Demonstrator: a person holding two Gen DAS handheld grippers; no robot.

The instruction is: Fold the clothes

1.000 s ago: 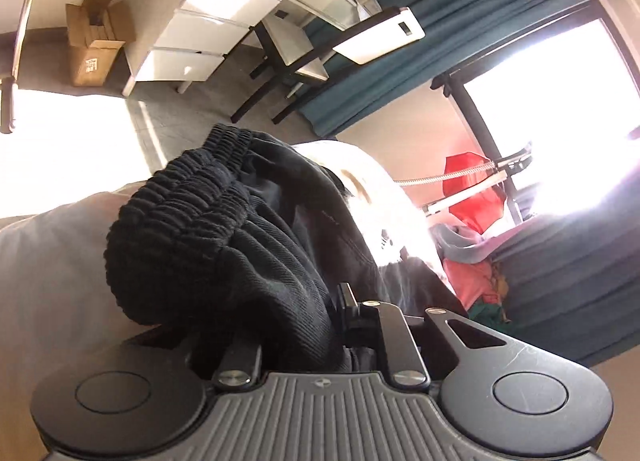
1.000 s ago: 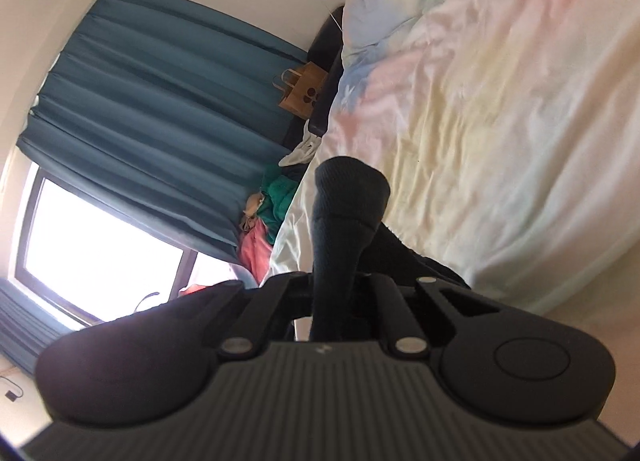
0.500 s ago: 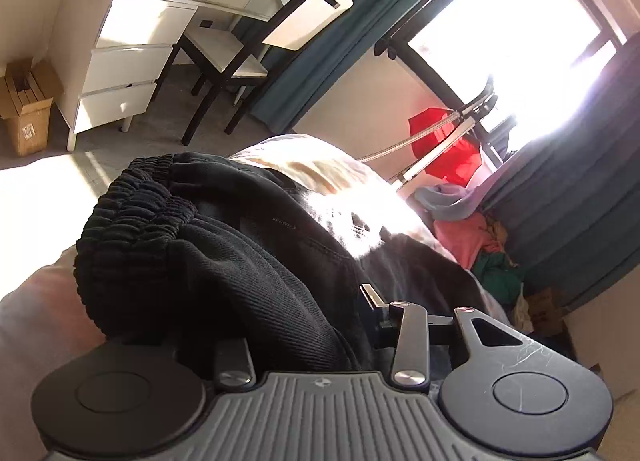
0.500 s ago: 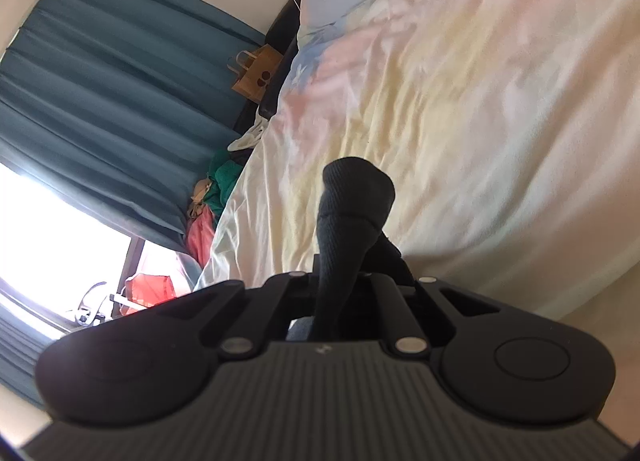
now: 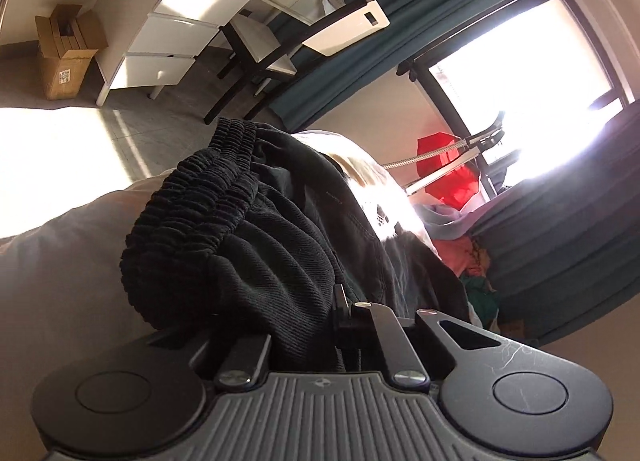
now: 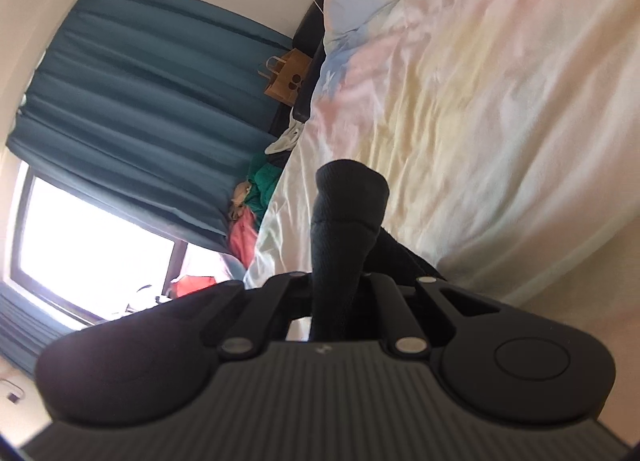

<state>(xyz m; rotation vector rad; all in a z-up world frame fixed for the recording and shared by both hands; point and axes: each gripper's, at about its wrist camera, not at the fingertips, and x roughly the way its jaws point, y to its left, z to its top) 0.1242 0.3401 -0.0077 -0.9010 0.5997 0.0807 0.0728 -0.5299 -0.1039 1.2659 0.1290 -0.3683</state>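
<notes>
Left gripper (image 5: 304, 325) clamped on the black trousers (image 5: 256, 245) beside their elastic waistband; right gripper (image 6: 340, 285) clamped on another bunched portion. Garment held above the bed (image 6: 500, 121), likely for laying flat.

Black trousers (image 5: 280, 245) (pastel duvet (image 6: 500, 101))

Left gripper (image 5: 316, 325) clamps black trousers (image 5: 256, 245) over the bed (image 5: 60, 261).

The black pants (image 5: 256, 245) are soft cloth with a bumpy, stretchy waistband. The left claw (image 5: 316, 325) is matt black plastic with shiny metal screws. The bed (image 6: 500, 109) cover is wrinkly cloth.
</notes>
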